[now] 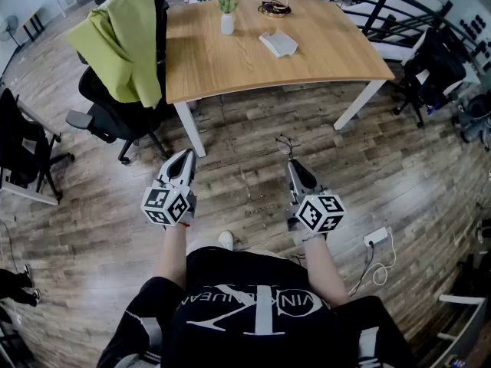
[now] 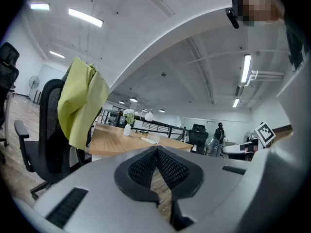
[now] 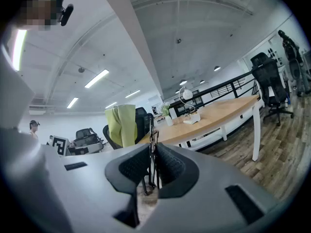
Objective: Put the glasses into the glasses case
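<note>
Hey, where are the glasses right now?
The glasses are pinched in the right gripper, thin frame upright between its jaws, over the wood floor, short of the table.

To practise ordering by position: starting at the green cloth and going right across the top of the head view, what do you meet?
green cloth → white vase → white case → black chair

Held out side by side, left gripper [image 1: 186,155] level with jaws shut empty, right gripper [image 1: 292,164] dipped slightly, jaws pinching a thin dark frame [image 3: 151,147].
</note>
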Demonstrator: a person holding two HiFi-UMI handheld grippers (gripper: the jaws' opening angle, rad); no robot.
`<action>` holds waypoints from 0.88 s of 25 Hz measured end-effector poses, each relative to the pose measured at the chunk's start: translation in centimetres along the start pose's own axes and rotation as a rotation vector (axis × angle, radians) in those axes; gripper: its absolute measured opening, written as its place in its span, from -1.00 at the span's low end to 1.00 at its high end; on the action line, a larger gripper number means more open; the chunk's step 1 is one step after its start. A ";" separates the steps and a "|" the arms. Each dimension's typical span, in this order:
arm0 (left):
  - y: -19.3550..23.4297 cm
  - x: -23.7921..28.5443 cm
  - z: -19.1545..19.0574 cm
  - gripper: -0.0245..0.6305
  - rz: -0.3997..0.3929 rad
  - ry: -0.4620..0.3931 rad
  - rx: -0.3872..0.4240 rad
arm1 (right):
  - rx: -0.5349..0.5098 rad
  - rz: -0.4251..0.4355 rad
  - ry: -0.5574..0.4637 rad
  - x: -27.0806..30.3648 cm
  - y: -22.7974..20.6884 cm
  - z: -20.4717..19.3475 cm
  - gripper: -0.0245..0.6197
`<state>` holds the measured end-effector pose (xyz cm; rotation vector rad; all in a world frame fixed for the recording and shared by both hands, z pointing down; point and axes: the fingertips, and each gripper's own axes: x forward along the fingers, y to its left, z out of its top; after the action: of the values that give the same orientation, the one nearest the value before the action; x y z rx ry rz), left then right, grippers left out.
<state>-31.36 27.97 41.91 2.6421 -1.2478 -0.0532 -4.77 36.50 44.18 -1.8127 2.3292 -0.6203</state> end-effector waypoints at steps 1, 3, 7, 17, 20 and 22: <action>0.4 0.5 0.2 -0.87 -0.012 0.000 0.001 | 0.005 -0.010 -0.005 0.4 0.0 0.0 -0.77; 1.2 1.4 0.4 -0.87 -0.033 0.000 0.002 | 0.014 -0.029 -0.014 1.2 0.0 -0.1 -0.77; 3.4 2.5 0.9 -0.87 -0.055 0.001 0.009 | 0.025 -0.050 -0.019 2.9 0.9 -0.9 -0.77; 5.7 4.2 0.3 -0.87 -0.101 0.032 0.034 | 0.028 -0.130 -0.020 4.8 0.8 -1.5 -0.77; 6.2 4.4 0.2 -0.87 -0.099 0.038 0.063 | 0.019 -0.150 -0.021 5.1 0.4 -1.4 -0.77; 6.5 4.4 0.0 -0.87 -0.090 0.040 0.068 | 0.023 -0.159 -0.023 5.1 0.0 -1.3 -0.77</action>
<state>-33.46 20.57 43.53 2.7419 -1.1379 0.0286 -6.61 31.92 46.11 -1.9971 2.1689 -0.6395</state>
